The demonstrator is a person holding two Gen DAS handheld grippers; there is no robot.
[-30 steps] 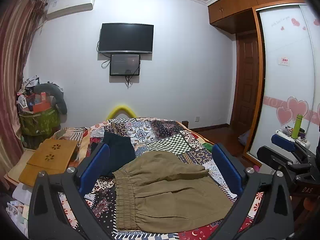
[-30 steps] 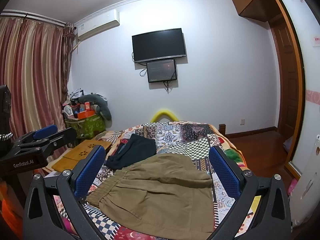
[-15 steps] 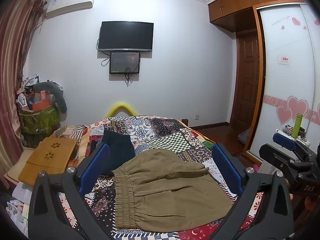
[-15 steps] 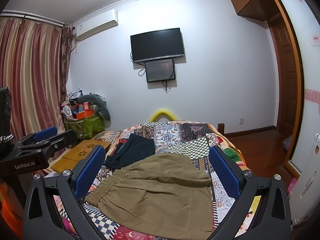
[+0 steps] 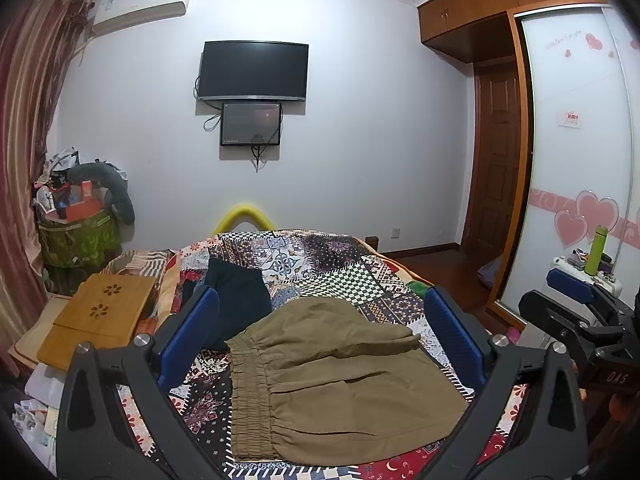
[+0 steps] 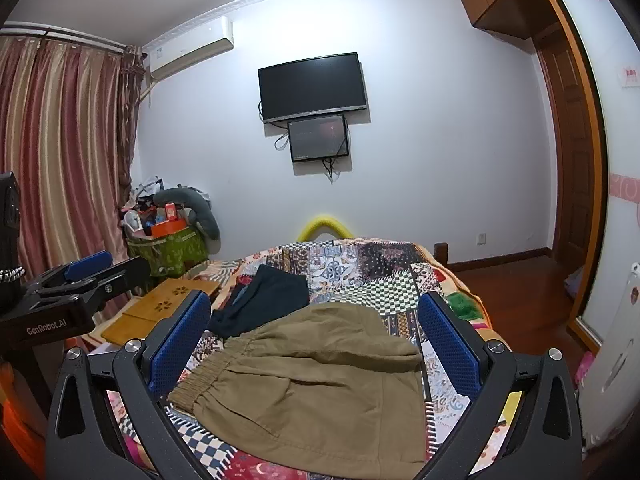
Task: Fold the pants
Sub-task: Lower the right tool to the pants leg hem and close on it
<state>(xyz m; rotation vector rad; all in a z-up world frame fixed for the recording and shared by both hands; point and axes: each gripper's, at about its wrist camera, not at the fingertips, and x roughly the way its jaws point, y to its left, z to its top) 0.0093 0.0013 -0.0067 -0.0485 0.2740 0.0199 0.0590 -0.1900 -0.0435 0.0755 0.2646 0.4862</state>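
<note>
Two grippers, both mine, both held above the bed with nothing between their blue pads. Left gripper (image 5: 320, 340): fingers spread wide; its body, seen from the right wrist view, reads "GenRobot.AI". Right gripper (image 6: 316, 344): fingers spread wide; its body, seen from the left wrist view, carries letters that look like "DAS". One pair of olive pants (image 5: 332, 384), folded, elastic waistband to the left, lying flat on the patchwork quilt (image 5: 320, 256) at the near end of the bed. One dark garment (image 5: 236, 300) just beyond the pants, on the same quilt. One wall television (image 6: 313, 86), small writing on its lower bezel too fine to read. One bamboo lap tray (image 5: 96, 320) left of the bed.
</note>
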